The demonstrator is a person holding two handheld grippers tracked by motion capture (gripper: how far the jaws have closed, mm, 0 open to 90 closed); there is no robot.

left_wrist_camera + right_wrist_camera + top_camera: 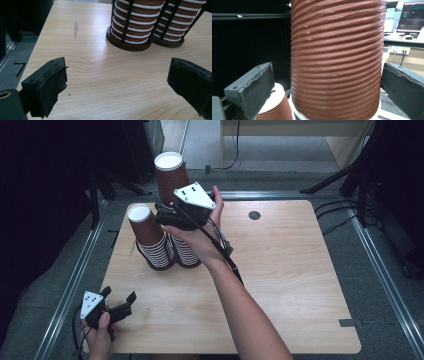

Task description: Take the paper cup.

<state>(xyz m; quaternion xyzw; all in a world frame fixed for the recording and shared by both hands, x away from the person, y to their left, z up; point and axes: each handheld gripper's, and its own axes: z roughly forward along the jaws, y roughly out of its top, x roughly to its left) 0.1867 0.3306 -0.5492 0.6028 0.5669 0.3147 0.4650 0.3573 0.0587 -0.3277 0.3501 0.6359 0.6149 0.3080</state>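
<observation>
Two stacks of brown ribbed paper cups stand in black wire holders at the table's far left. The taller stack (170, 176) is on the right and the shorter stack (140, 222) on the left. My right gripper (164, 215) reaches around the upper part of the taller stack. In the right gripper view its jaws stand apart on either side of the top cup (337, 60), with a gap at the left jaw and almost none at the right; the right gripper (327, 95) is open. The left gripper (119, 296) rests open at the near left corner, nothing between its pads (53, 82).
The holders' round dark bases (130, 43) sit side by side on the wooden table (290, 270). The shorter stack's white rim (273, 100) lies below the left jaw. A round grommet (254, 215) marks the far edge. Metal rails (75, 280) run along both table sides.
</observation>
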